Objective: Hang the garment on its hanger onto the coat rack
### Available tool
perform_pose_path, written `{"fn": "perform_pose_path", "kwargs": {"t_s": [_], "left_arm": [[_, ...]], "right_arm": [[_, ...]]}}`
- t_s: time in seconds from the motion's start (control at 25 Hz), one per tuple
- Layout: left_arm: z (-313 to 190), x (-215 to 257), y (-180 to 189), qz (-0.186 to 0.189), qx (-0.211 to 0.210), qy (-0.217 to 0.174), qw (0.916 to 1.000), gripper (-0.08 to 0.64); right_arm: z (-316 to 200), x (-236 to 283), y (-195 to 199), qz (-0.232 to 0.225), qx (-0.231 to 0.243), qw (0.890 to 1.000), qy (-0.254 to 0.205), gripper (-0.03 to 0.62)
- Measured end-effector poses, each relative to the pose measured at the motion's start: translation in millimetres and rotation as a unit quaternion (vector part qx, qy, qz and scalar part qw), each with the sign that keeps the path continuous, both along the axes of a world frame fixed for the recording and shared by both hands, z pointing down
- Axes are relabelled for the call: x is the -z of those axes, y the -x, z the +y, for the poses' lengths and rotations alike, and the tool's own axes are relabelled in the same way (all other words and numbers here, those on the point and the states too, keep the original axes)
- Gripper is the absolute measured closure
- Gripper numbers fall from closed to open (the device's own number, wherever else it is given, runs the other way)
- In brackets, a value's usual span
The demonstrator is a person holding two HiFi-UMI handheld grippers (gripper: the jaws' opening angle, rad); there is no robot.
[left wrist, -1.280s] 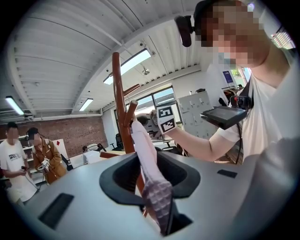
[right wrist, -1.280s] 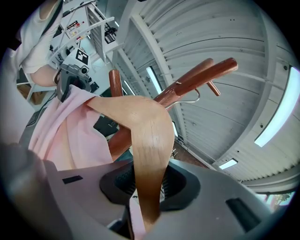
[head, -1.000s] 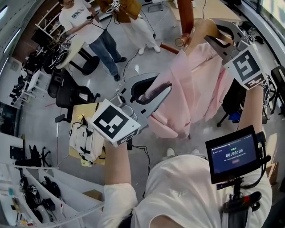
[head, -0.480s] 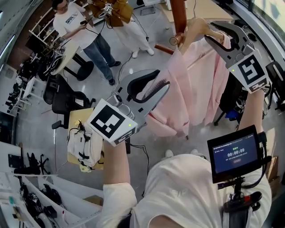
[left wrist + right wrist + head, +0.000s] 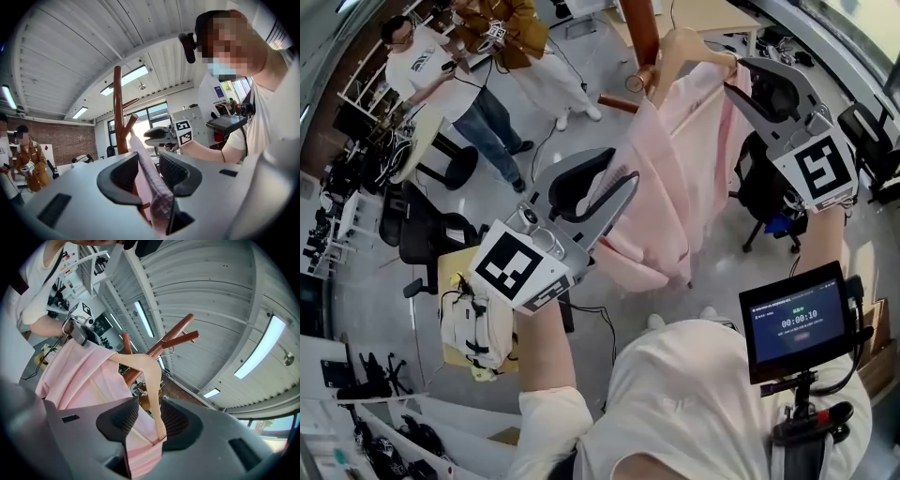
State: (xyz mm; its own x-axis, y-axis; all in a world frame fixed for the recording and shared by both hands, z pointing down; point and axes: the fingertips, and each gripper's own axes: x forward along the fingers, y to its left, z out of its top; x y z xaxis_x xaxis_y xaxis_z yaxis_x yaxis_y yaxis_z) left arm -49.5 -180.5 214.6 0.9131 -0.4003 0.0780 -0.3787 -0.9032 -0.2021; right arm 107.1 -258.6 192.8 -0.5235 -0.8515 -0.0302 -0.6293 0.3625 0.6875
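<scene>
We carry the hanger in our right gripper because that is the part that has to reach the rack. Its fingers are closed on the end of the wooden arm, with the shoulder of the garment pinched in alongside. The rest of the hanger rises out past the fingertips toward the pegs. The hook looks close to them, but we cannot tell whether it sits on one yet.

Our left gripper is lower down on the garment, there, we judge, to steady the loose cloth so it does not swing. Its fingers have just been opening and now stand apart. A folded edge of the pink cloth runs between them from base to tips without being pinched, so the weight is on the right side alone.

Both forearms are raised in front of us. The right one reaches high and to our right, with its gripper pointing level at the rack. The left one comes up from lower left, also level, its fingertips aimed into the side of the hanging garment, well below the right fingertips.

The hang, in our judgement, is nearly made but not finished.
</scene>
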Motion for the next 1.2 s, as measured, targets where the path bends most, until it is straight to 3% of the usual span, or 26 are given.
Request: {"fn": "perform_pose_path", "kwargs": {"t_s": [0.48,0.72,0.92,1.2], "left_arm": [[-5,-9,3,0.067,-0.024,0.006,0.9974,0.434],[7,-2,14,0.114,-0.067,0.006,0.9912,0.428],[10,-2,11,0.129,-0.099,0.005,0.9867,0.41],[30,1,54,0.16,-0.082,0.01,0.9837,0.411]], "right_arm": [[44,-33,-7,-0.039,-0.07,0.996,0.029,0.445],[65,-48,-1,-0.045,-0.102,0.992,0.052,0.445],[72,-64,-11,-0.051,-0.129,0.988,0.064,0.445],[108,-65,8,-0.058,-0.144,0.986,0.063,0.445]]}}
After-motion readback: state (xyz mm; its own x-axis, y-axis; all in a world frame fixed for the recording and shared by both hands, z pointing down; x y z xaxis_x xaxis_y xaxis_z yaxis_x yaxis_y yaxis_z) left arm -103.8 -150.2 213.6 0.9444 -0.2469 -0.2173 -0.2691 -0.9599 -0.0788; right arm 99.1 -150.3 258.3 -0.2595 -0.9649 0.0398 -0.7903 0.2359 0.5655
